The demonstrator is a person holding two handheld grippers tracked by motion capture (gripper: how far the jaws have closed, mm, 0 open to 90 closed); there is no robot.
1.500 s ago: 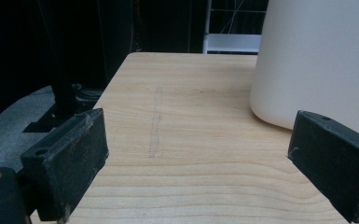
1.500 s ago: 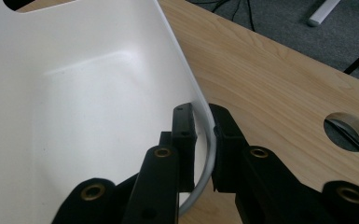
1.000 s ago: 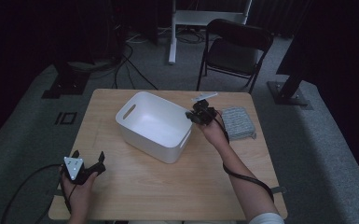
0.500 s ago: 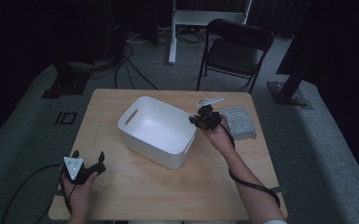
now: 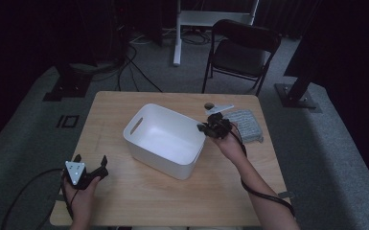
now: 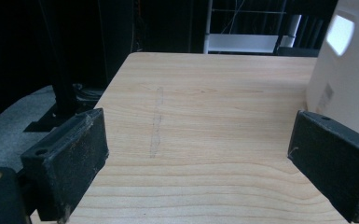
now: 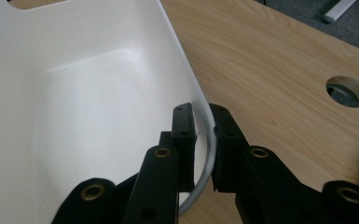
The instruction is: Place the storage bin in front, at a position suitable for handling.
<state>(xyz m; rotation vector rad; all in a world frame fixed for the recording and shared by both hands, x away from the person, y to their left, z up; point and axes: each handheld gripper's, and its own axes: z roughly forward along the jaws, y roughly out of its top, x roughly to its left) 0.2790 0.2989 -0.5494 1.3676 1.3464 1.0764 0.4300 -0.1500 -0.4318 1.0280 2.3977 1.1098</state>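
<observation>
White plastic bin (image 5: 165,139), plain and unpatterned, stands on a light wood table (image 5: 139,191) with fine lengthwise grain. Both grippers, left (image 5: 90,165) and right (image 5: 206,127), are black, the left topped by a grey plate with pale dots. Grey, textured cloth (image 5: 247,125) lies far right; black chair (image 5: 242,48) stands on grey carpet.

Just beyond the right tongs (image 5: 205,127) we see a grey knitted cloth pad (image 5: 245,125) lying flat on the light wooden counter (image 5: 172,196), with a round cable hole (image 7: 347,91) in the board close by. Well past them, on the grey carpeted floor (image 5: 335,158), a black folding chair (image 5: 242,52) stands beside a white metal stand (image 5: 206,19).
</observation>
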